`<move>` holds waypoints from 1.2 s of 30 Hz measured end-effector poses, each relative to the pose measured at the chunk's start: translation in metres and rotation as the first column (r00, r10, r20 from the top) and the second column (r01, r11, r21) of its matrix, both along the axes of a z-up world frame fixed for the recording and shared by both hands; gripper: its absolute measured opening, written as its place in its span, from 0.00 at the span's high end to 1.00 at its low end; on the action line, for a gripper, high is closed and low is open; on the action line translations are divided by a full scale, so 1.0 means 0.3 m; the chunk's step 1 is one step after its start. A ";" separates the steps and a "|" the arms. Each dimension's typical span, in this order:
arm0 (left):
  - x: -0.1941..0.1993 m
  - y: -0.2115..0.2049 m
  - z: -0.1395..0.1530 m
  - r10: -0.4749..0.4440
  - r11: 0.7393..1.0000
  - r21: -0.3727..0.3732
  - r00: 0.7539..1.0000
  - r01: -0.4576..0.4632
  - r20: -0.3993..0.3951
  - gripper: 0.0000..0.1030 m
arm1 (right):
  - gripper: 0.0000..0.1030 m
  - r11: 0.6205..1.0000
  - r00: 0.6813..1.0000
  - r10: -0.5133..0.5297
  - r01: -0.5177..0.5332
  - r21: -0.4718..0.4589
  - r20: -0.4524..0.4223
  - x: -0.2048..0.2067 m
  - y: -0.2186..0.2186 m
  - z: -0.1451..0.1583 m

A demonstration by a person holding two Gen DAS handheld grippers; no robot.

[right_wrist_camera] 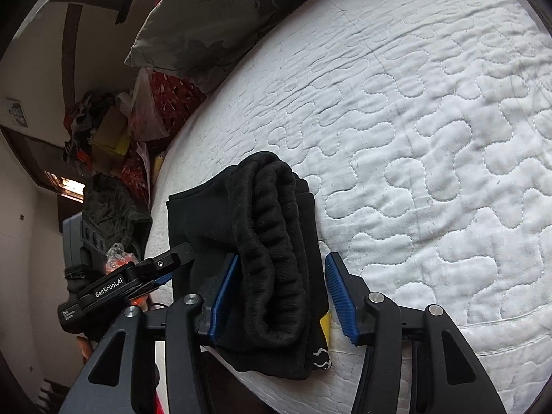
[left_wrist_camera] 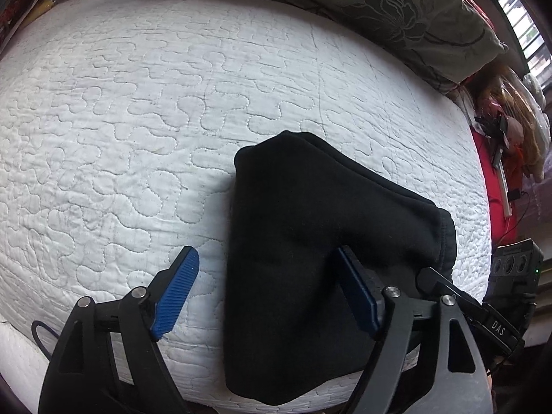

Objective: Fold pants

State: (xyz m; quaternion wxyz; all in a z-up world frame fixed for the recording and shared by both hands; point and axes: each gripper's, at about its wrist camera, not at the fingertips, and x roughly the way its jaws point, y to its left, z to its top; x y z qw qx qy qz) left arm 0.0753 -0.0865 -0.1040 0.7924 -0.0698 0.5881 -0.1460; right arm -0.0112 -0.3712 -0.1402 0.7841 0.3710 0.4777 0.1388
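The black pants (left_wrist_camera: 310,258) lie folded into a compact bundle on the white quilted bed (left_wrist_camera: 138,120), near its front edge, filling the lower centre of my left wrist view and the lower centre-left of my right wrist view (right_wrist_camera: 262,258). In the right view the ribbed elastic waistband (right_wrist_camera: 272,241) lies on top of the stack, running from mid-frame down toward the bottom, and a small yellow tag (right_wrist_camera: 325,327) with a white squiggle beneath it shows at the bundle's lower right edge. My left hand-held gripper (left_wrist_camera: 269,289) is released, its blue ribbed pads spread wide: the one on the left of the frame sits over bare quilt just beside the bundle, the one on the right is over the black cloth, and I cannot tell whether it touches. My right hand-held gripper (right_wrist_camera: 279,300) is also spread, straddling the waistband end; the pad on the left of the frame lies against the fabric, the pad on the right stands apart over the quilt. A grey pillow with a dark flower print (left_wrist_camera: 396,17) lies at the far edge of the bed, upper right in the left view and top centre-left in the right view. Past the bed's edge, at the middle left of the right view, a heap of clothes and bags (right_wrist_camera: 110,131) is piled up.
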 end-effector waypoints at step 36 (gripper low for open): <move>-0.057 -0.032 0.064 0.022 0.996 -0.084 1.000 -0.022 -0.005 0.71 | 0.67 0.977 0.999 0.032 -0.035 -0.212 -0.017 -0.033 0.083 0.079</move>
